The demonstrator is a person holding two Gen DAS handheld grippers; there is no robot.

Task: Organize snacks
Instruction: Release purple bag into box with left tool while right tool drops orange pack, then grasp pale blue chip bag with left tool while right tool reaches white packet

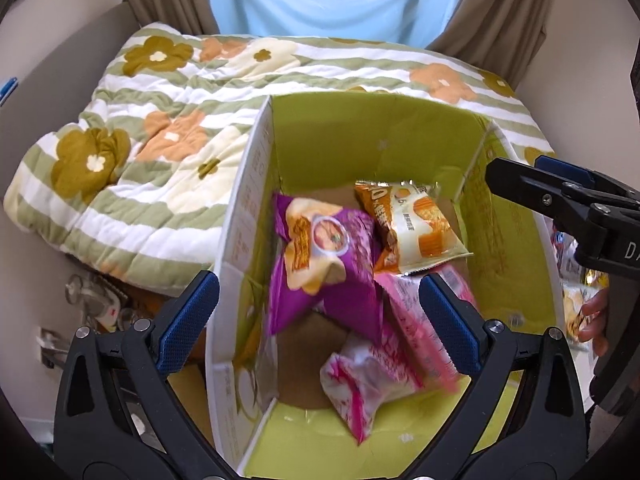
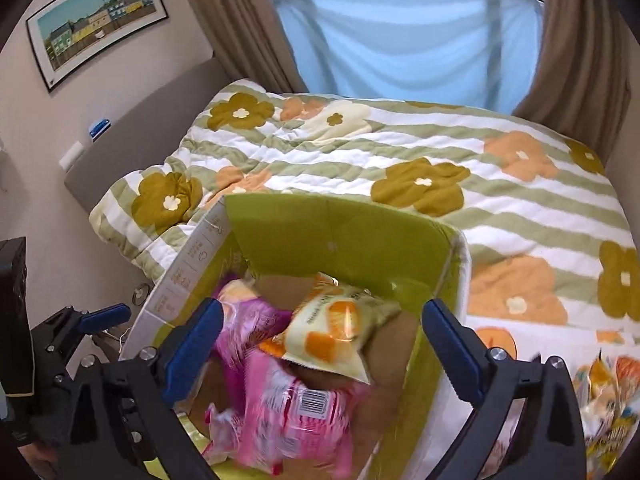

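Both your left claw (image 1: 318, 320) and right claw (image 2: 322, 344) gape empty; the left's 9 o'clock finger (image 1: 188, 320), outside the box (image 1: 240, 200) wall, could snag it.

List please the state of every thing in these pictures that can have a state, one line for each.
Box: open on top, snacks inside.
Purple packet: in the box, leaning.
Orange packet: in the box, on top.
Pink packets: in the box, blurred.
Left gripper: jaws open, empty.
Right gripper: jaws open, empty.
Curtains: drawn aside.

Pink snack packet (image 2: 296, 412) motion-blurred, loose snacks (image 2: 608, 396) cut off at right edge
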